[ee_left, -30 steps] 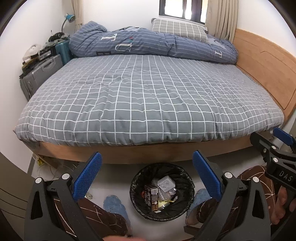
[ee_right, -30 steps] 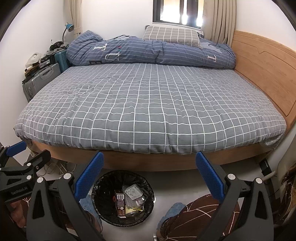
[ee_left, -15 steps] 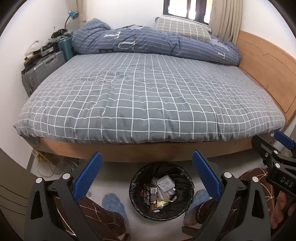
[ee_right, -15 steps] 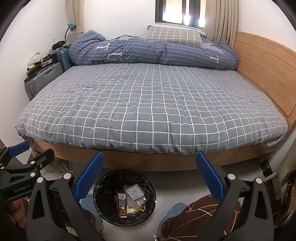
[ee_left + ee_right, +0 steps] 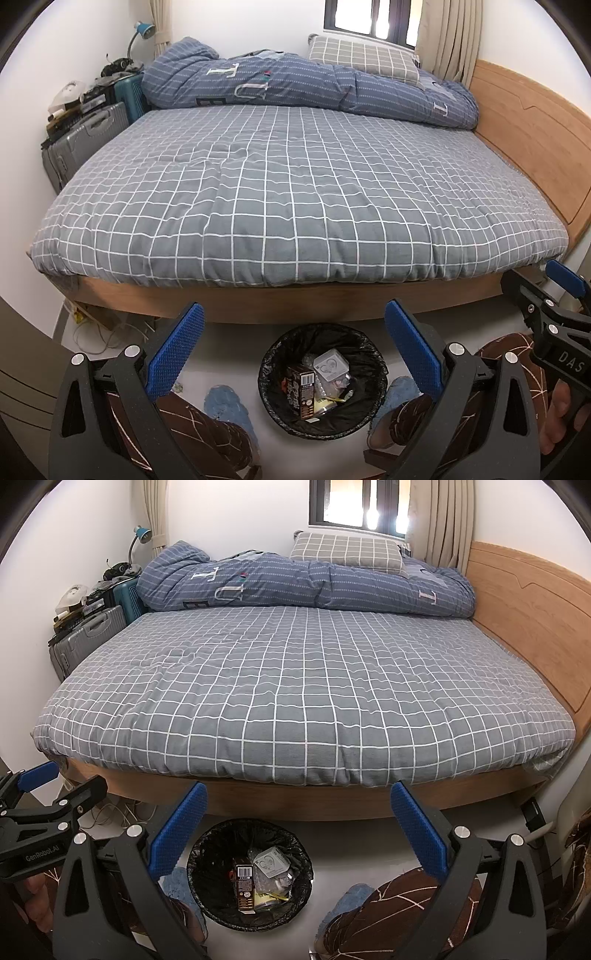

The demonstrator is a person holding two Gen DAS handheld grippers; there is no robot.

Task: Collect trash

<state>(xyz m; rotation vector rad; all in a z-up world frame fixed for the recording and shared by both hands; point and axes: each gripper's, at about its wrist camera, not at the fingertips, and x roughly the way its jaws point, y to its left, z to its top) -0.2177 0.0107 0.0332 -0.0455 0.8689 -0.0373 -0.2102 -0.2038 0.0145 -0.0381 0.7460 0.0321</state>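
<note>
Hovering above floor at foot of bed, both tongs released, blue pads spread wide, nothing between them. Left tongs (image 5: 293, 352) at bottom of left wrist view, framing black-lined trash bin (image 5: 322, 380) at lower centre, bin standing on pale floor (image 5: 229, 354) just in front of wooden bed frame. Inside bin: dark carton with barcode (image 5: 301, 391) leaning left of centre, white square packet (image 5: 331, 367) on top, clear crinkled plastic and a yellowish scrap beside it. Right tongs (image 5: 299, 825) at bottom of right wrist view, same bin at lower left-centre there, below and between the pads but nearer the left pad. Other tool visible in each view: right one at right edge of left wrist view, left one at left edge of right wrist view. Bed (image 5: 295, 192) filling middle of frame, grey checked cover smooth. Blue quilt (image 5: 310, 88) bunched along far edge, checked pillow (image 5: 364, 59) behind it at upper centre. Wooden headboard (image 5: 532, 136) along right side. Grey suitcase (image 5: 83, 144) and teal suitcase at upper left, clutter stacked on top, blue desk lamp (image 5: 142, 31) above. Window and curtains at top. Brown patterned trousers and blue slippers (image 5: 225, 406) at bottom either side of bin. Loose cables on floor at lower left by bed corner.
</note>
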